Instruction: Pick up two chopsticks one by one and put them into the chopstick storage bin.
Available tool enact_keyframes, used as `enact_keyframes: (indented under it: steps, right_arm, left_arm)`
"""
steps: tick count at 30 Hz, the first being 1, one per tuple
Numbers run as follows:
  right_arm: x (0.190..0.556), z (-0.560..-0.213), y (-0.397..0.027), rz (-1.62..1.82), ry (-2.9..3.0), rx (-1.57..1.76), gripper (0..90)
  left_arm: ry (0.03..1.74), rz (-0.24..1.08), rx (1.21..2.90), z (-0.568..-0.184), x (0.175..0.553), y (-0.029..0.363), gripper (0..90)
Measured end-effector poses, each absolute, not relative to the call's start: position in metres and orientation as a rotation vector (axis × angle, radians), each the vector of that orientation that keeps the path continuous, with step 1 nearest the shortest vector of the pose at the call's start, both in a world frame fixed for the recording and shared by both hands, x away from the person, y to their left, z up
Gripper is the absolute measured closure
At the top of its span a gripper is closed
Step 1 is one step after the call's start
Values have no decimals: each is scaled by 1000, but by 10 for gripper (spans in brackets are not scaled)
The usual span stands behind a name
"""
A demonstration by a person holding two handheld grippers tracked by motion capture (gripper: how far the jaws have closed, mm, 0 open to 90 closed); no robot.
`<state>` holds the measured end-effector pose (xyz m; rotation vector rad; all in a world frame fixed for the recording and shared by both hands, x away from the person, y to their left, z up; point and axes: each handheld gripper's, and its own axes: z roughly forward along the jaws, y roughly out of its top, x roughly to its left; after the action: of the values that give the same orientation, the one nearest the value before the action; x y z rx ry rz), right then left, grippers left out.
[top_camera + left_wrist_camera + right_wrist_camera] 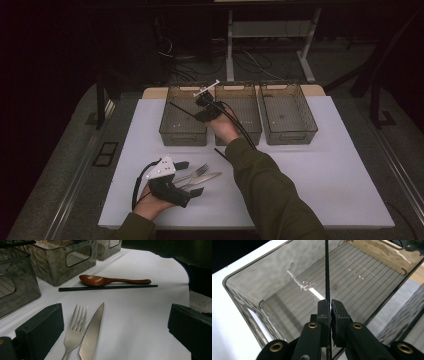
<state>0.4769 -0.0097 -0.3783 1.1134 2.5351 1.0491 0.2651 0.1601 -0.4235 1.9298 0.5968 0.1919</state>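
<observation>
While the right tongs clamp shut on a thin black chopstick above the leftmost bin, the left tongs rest wide open on the table, straddling a fork and knife nearer the person.

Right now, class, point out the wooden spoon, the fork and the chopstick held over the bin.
wooden spoon point(93, 280): left gripper view, on its bowl.
fork point(78, 320): left gripper view, on its tines.
held chopstick point(327, 272): right gripper view, on its shaft above the right gripper point(330, 305).
</observation>
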Motion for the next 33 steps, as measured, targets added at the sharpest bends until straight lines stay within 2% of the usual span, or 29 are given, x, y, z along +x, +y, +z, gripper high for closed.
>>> enact_keyframes:
  steps: [4, 14, 16, 18, 25, 29, 33]
  right_arm:
    - [478, -378, -7, 1056, 2530, 1115, 833]
    - [474, -372, -10, 1108, 2547, 1084, 670]
    - [472, -370, -12, 1141, 2565, 1068, 661]
    - [469, -366, -16, 1187, 2576, 1048, 612]
    - [455, -358, -39, 1315, 2572, 977, 550]
    - [442, -356, -54, 1326, 2551, 943, 480]
    - [431, -356, -70, 1355, 2537, 929, 480]
  left_arm:
    - [596, 191, 1929, -423, 265, 160, 0]
    - [595, 190, 1933, -424, 265, 160, 0]
    - [595, 190, 1933, -424, 265, 160, 0]
    - [595, 191, 1933, -424, 265, 160, 0]
    - [598, 190, 1937, -424, 265, 160, 0]
    - [591, 192, 1944, -425, 265, 159, 0]
    - [593, 191, 1947, -425, 265, 159, 0]
